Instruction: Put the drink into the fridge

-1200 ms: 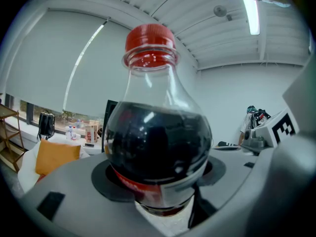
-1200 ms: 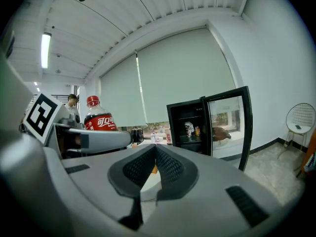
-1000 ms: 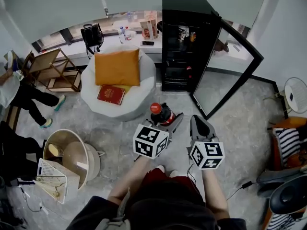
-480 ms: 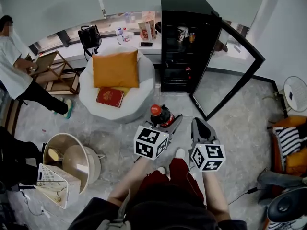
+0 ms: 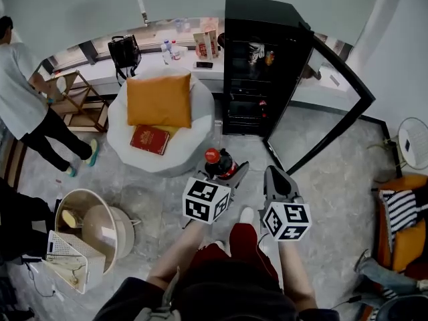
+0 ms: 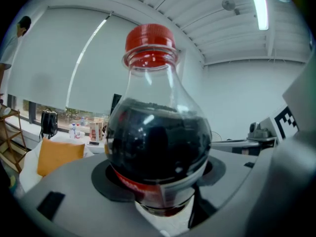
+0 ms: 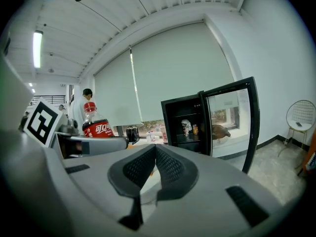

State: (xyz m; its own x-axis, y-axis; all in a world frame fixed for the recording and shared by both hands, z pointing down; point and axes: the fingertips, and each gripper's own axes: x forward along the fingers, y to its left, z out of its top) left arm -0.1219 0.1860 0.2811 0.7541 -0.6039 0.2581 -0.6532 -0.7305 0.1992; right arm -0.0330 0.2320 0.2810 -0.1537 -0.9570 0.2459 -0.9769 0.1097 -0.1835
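A cola bottle [image 5: 217, 163] with a red cap and dark drink stands upright between the jaws of my left gripper [image 5: 225, 168], which is shut on its lower body. In the left gripper view the bottle [image 6: 158, 147] fills the middle. My right gripper [image 5: 274, 175] hovers just to the right of it, shut with nothing between its pads. The black fridge [image 5: 257, 65] stands ahead on the floor, and its glass door [image 5: 331, 105] is swung open to the right. Its shelves hold a few items. The right gripper view shows the bottle [image 7: 97, 127] at left and the fridge [image 7: 185, 125] ahead.
A white round pouf [image 5: 164, 136] with an orange cushion [image 5: 159, 99] and a red book [image 5: 149, 139] sits left of the fridge. A person in a white shirt [image 5: 23, 105] stands at far left by a wooden rack [image 5: 80, 99]. A basket and heater [image 5: 80, 229] lie at lower left.
The fridge and pouf have slid slightly left and lower in the head view. The person at left has stood up. The hold on the bottle is unchanged.
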